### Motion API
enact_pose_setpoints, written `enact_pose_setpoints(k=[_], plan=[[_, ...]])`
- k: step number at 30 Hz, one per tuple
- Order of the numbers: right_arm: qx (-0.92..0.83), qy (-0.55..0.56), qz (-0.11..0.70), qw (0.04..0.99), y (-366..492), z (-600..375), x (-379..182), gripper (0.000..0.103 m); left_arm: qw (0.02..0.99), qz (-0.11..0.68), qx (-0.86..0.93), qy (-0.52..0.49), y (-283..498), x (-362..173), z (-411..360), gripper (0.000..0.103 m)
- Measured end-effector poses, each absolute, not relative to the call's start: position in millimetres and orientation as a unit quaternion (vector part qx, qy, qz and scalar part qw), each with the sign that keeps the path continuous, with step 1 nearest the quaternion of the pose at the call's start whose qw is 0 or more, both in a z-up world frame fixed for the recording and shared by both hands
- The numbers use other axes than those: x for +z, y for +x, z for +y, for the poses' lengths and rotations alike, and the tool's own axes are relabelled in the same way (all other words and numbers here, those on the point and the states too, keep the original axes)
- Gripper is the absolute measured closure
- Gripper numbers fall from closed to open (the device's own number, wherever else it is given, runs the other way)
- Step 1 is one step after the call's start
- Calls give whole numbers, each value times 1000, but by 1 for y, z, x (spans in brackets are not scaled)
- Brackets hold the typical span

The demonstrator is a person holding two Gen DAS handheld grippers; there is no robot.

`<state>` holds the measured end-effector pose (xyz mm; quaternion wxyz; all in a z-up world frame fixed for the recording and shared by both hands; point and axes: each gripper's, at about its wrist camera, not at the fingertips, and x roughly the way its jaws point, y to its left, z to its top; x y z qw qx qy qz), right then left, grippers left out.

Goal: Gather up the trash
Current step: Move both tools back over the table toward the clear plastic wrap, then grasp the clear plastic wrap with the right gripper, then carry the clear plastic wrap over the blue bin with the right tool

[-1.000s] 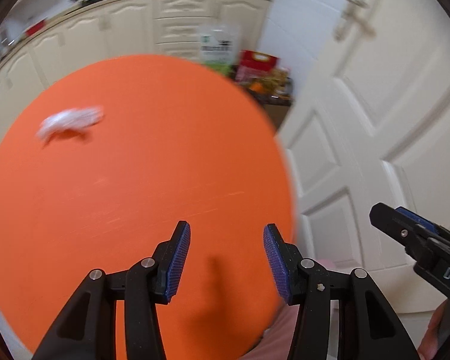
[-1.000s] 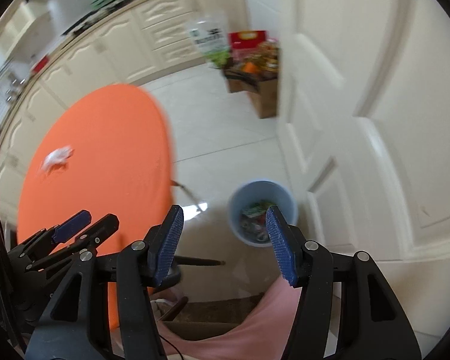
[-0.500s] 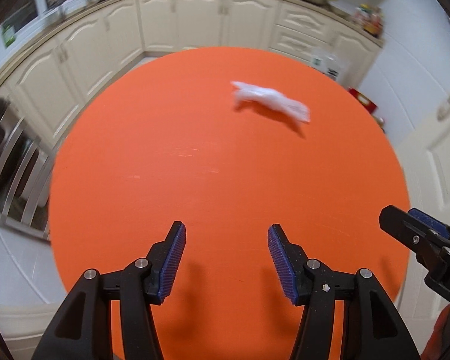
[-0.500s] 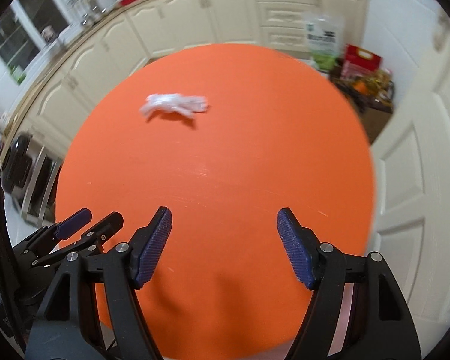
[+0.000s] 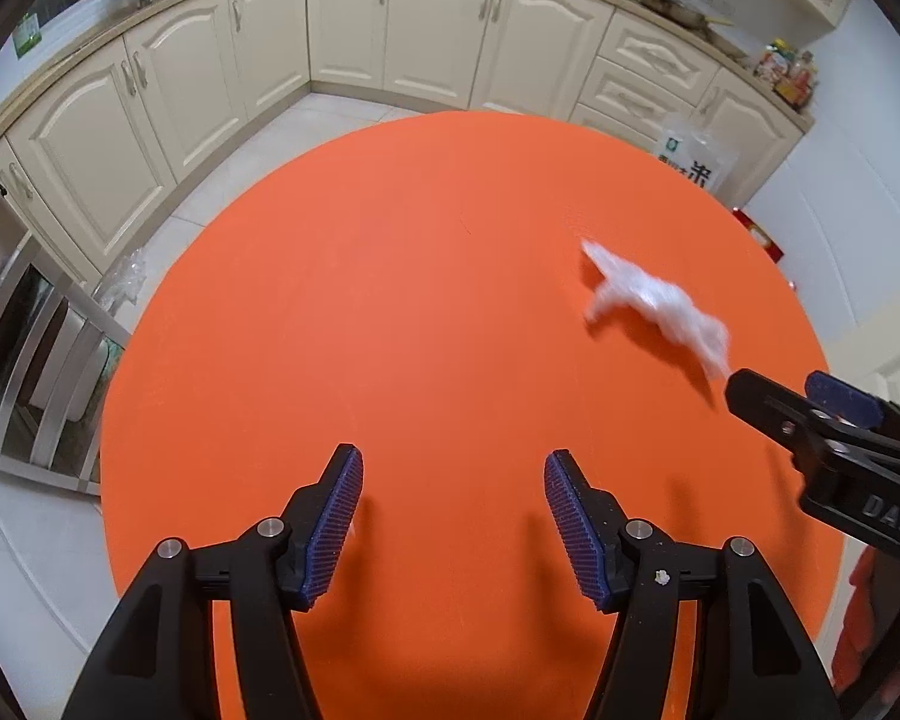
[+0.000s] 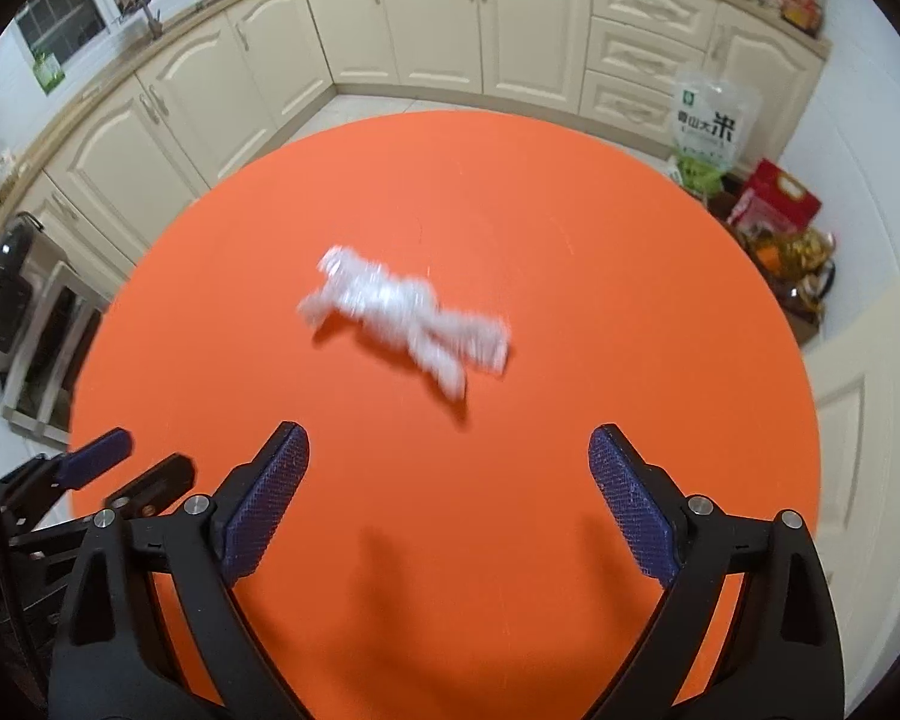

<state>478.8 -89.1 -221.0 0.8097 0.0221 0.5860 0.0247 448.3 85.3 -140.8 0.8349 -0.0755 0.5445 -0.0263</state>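
The white crumpled trash (image 6: 405, 315) ahead of the right gripper (image 6: 447, 480) is motion-smeared, so can't tell paper from plastic. That gripper's body is chopped off by the left view's edge.

Left tool (image 5: 453, 501) above the orange desk (image 5: 390, 300), black angular arms, ribbed blue pads (image 5: 335, 521), silver screws, right tool (image 6: 447, 480) alike, white "DAS" lettering on its side.

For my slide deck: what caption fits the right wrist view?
Right gripper, opening and empty, above crumpled white wrapper on round orange table.
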Motion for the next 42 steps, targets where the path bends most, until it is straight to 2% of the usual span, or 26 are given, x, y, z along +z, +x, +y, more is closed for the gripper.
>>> enact_pose_setpoints(k=[6,8,9,11,13,14,15,25,42], plan=[[36,-8,605,795,523,-72,-248,9,829,557,-1,-59,487,-155,88,44],[38,-25,606,794,532,-63,-252,14,827,559,3,-55,497,-158,89,44],[39,-35,607,793,535,-60,-256,19,826,561,6,-54,501,-160,90,44],[48,-24,617,785,539,-57,-264,38,823,565,8,-57,508,-164,91,43],[48,-17,613,789,538,-56,-263,46,826,561,5,-58,512,-163,89,41],[51,-16,611,790,537,-56,-262,65,826,561,5,-56,513,-163,87,41],[50,-12,614,787,536,-58,-261,76,826,562,5,-53,513,-164,86,41],[38,18,602,798,501,-86,-239,78,830,557,-5,-43,485,-151,69,41],[-54,62,573,815,372,-183,-189,77,846,525,-90,11,373,-120,-18,41]])
